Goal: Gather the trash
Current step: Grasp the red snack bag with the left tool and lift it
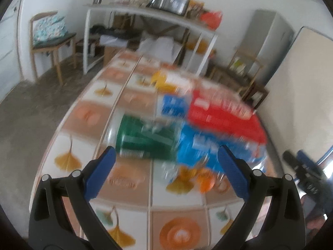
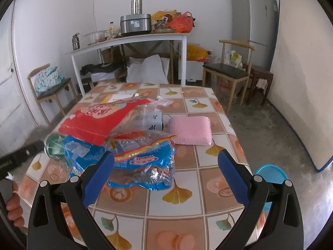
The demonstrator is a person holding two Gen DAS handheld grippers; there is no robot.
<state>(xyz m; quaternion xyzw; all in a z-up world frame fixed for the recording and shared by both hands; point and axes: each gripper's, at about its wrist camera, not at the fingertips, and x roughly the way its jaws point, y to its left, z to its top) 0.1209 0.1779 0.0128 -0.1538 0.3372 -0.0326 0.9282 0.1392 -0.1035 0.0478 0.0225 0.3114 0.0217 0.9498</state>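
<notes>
At centre frame on the tiled table (image 2: 210,179) lies your trash: a green can (image 2: 54,147) beside a blue wrapper (image 2: 143,160) and red packet (image 2: 93,123). Your left gripper (image 1: 166,162) and right gripper (image 2: 166,164) both hover spread wide, holding nothing.

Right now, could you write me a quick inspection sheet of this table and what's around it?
Surface: table under a tile-and-leaf patterned cloth.
Job's things: green can on its side, blue wrapper, red packet, clear plastic bag, all heaped together.
Clutter: pink sponge pad, papers at the far end.
Grippers: left gripper and right gripper both have jaws open and hold nothing.
Cables: nothing seen.
Surroundings: white shelf table with a cooker, two chairs, fridge, blue basket on the floor.
</notes>
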